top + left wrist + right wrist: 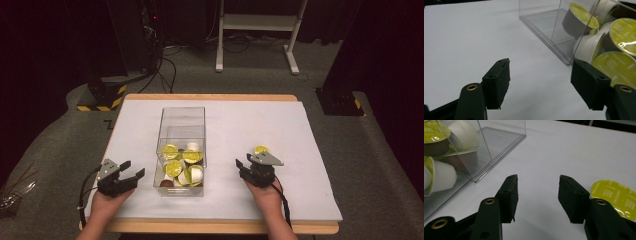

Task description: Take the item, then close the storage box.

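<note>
The left tool rests on the white counter with its jaws spread wide and nothing between them. Just to its right stands a clear box — yellow-lidded capsules are piled in the near end, the far end bare. The right tool sits on the counter on the box's other side, jaws apart and empty too. One loose capsule lies flat just beyond it, lid up — beside its right jaw, not between the jaws.
</note>
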A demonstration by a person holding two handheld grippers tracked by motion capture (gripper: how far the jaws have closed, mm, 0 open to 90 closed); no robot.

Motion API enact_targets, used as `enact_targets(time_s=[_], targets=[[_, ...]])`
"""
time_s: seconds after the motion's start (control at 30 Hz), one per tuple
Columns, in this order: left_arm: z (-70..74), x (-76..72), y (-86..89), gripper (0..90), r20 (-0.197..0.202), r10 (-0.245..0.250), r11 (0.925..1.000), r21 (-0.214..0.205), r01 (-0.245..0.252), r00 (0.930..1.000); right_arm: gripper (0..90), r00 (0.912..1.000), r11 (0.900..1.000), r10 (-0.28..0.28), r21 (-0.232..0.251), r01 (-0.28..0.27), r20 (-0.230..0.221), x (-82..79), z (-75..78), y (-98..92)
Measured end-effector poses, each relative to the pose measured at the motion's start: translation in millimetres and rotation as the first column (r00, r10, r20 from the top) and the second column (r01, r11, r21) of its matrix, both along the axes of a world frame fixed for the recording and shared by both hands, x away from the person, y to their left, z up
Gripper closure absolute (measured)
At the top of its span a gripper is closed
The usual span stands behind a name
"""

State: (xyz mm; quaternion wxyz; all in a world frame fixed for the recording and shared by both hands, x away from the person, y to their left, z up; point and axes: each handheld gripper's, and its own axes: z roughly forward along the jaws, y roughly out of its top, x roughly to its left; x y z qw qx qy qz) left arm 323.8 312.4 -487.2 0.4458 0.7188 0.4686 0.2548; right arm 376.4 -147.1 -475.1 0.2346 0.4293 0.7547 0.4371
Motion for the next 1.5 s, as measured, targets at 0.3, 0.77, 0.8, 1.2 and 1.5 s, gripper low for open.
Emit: enact_targets(time_s=[0.3,0.77,0.8,1.2,1.5], targets=[[13.8,-4.6,-4.9,28.0,-0.008,-0.054,0.9973,-0.051,0.054,0.9985,37.6,0.9994,0.9994,0.035,-0.004,-0.035,-0.003,-12.5,4.6,8.5],[4.8,-37.3,-3.7,20.2,-0.006,-0.062,0.9976,-0.031,0.062,0.9981,30.0,0.9954,0.9948,0.093,0.046,-0.091,-0.024,-36.0,3.5,12.8],[3.8,-37.7,-4.7,20.0,-0.007,-0.062,0.9974,-0.036,0.062,0.998,29.5,0.9948,0.9943,0.098,0.045,-0.097,-0.026,-37.1,3.0,13.7],[3.5,-44.8,-7.3,17.8,-0.002,-0.107,0.9926,-0.058,0.107,0.9943,26.2,0.9862,0.986,0.163,0.041,-0.162,-0.03,-49.6,-0.8,26.9],[5.1,-52.4,-15.4,15.3,0.003,-0.153,0.9858,-0.068,0.153,0.9882,22.6,0.9783,0.9786,0.204,0.032,-0.203,-0.036,-56.0,-3.9,38.0]])
